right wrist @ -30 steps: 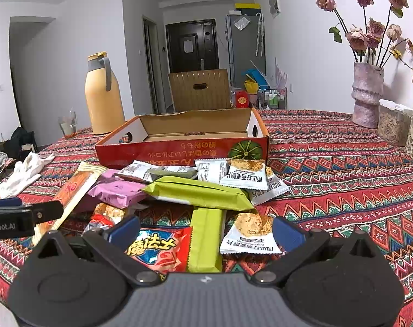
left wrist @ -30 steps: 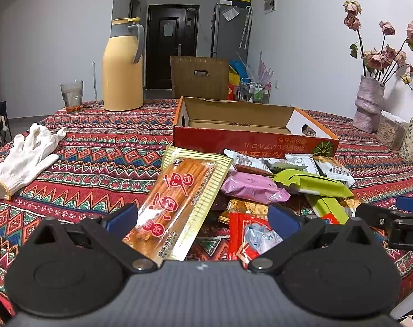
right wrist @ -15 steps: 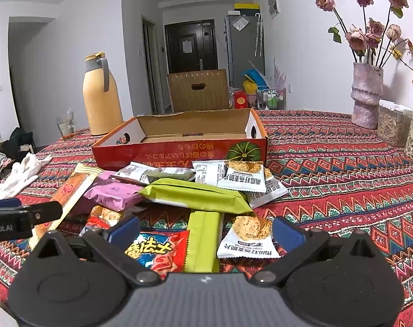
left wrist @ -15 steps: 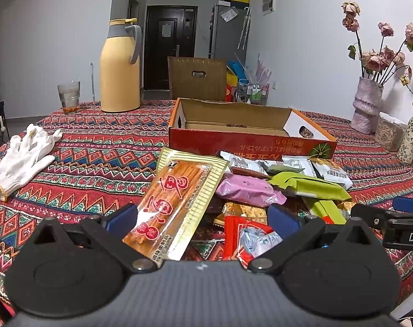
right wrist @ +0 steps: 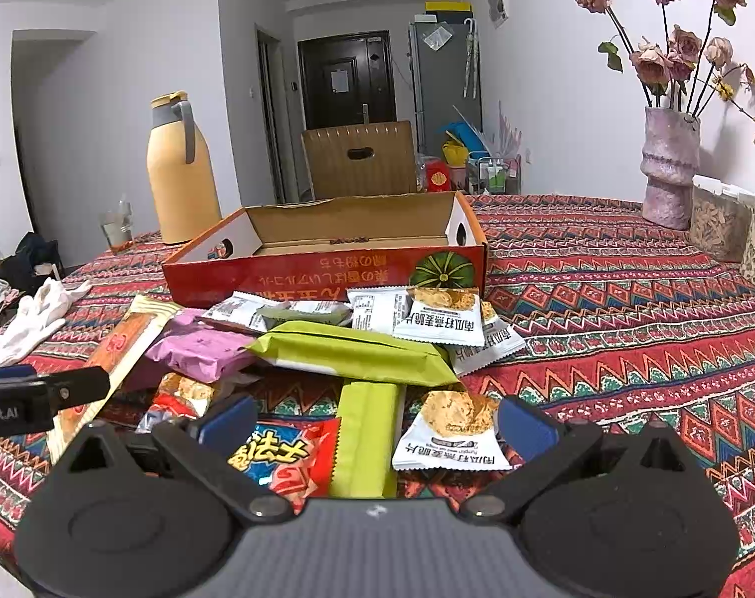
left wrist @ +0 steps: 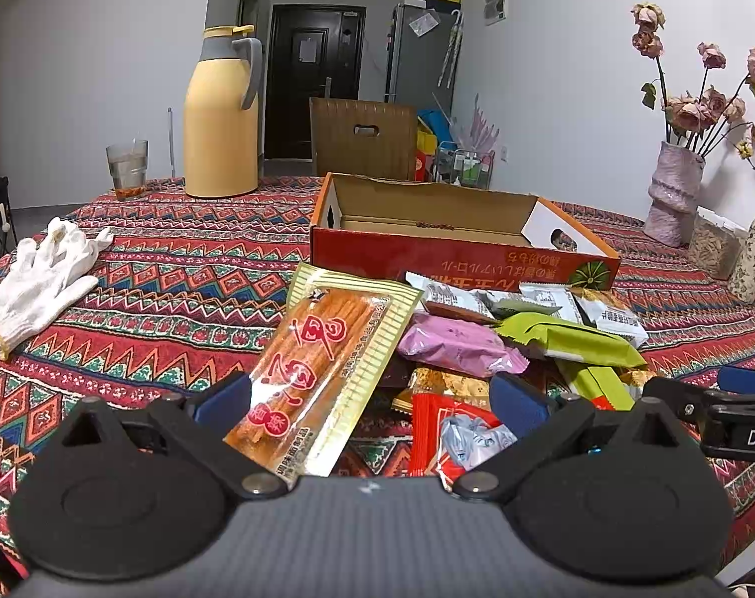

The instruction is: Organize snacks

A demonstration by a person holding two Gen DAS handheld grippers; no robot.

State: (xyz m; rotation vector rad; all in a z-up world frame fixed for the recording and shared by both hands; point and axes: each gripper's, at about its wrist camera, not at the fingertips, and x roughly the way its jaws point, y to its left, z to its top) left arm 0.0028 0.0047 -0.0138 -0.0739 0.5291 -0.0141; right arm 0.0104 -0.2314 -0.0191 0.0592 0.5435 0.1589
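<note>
Here, the left gripper (left wrist: 370, 401) hangs low over the bench (left wrist: 178, 269), its jaws wide and holding nothing. Between its blue fingers (left wrist: 223, 396) lies the near end of a long orange snack pack (left wrist: 322, 369), pointing to 12 o'clock. A red snack bag (left wrist: 442, 436) sits just beside it at 3 o'clock. The right gripper (right wrist: 372, 423) also has wide, empty jaws. Under it lie a red chip bag (right wrist: 287, 456), a green bar (right wrist: 365, 436) and a white cracker pack (right wrist: 452, 431).

A little farther off, the snack pile goes on. A pink pack (left wrist: 457, 346) touches the orange pack's right side. A long green pack (right wrist: 352, 351) lies across the green bar's far end. More white packs (right wrist: 442, 319) lean on it at 1 o'clock.

Behind the pile, at 12 o'clock, an open red box (right wrist: 327, 271) sits touching the white packs. No snacks show inside it.

Far at 10 o'clock lie white gloves (left wrist: 38, 284), and beyond them stand a glass (left wrist: 127, 169) and a yellow jug (left wrist: 223, 112). At 2 o'clock a vase (right wrist: 669, 167) holds dry roses (right wrist: 676, 50).
</note>
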